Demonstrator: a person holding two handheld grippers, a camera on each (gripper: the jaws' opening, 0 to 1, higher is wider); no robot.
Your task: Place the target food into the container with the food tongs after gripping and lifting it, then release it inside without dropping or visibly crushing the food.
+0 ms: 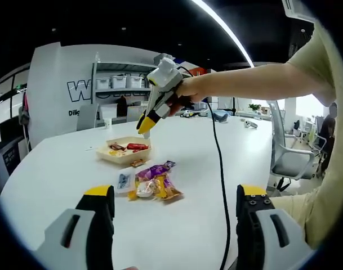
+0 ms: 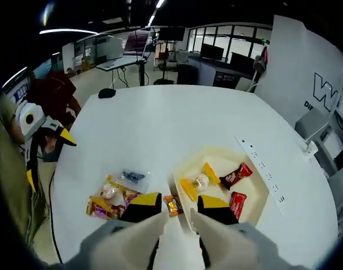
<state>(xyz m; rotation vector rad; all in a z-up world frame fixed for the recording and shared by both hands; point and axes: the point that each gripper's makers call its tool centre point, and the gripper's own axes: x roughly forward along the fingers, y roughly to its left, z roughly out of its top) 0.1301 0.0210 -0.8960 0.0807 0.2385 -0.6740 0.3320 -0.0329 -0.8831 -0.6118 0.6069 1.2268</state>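
The right tongs hang over the near rim of the cream tray, their 2 yellow-tipped jaws slightly parted and gripping nothing; between the tips, down on the white counter, lies a small orange-wrapped snack just outside the tray. Inside the tray sit a yellow-wrapped candy and 2 red packets. Left of the tray is a loose pile of wrapped snacks, with a clear packet beside it. The left tongs are held wide open and empty, low over the counter and well short of the pile. In the left gripper view, the right tongs point down above the tray, a black cable trailing from them across the counter.
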